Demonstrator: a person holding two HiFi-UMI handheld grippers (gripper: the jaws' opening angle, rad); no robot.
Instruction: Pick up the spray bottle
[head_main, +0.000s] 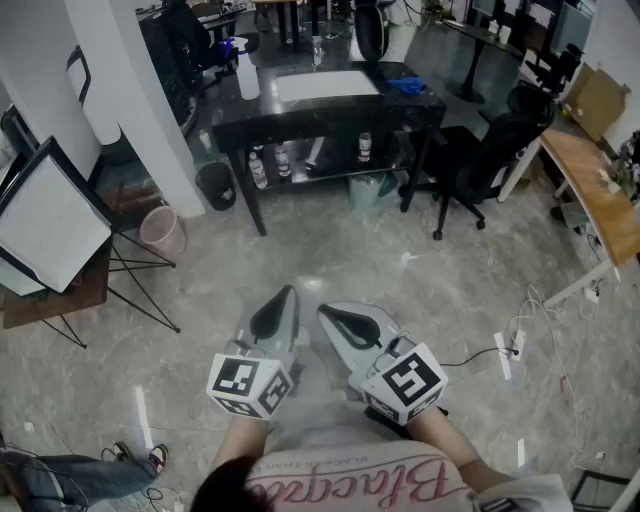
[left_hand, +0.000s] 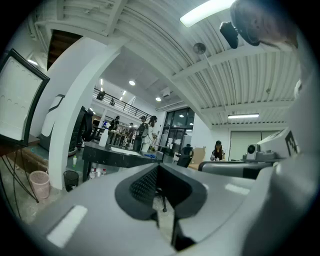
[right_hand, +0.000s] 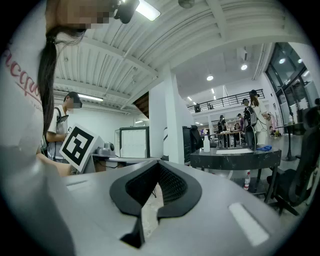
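Spray bottle (head_main: 248, 78) far beyond left gripper (head_main: 287, 294) and right gripper (head_main: 326, 311); jaws pressed together

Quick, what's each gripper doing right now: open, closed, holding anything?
Left gripper: closed, jaws together, holding nothing.
Right gripper: closed, jaws together, holding nothing.

Grey-shelled left hand-held gripper (head_main: 286, 296) and right hand-held gripper (head_main: 326, 312) — black pads (head_main: 271, 317), marker cubes (head_main: 250, 386); white shirt (head_main: 330, 440), pink script (head_main: 350, 484)
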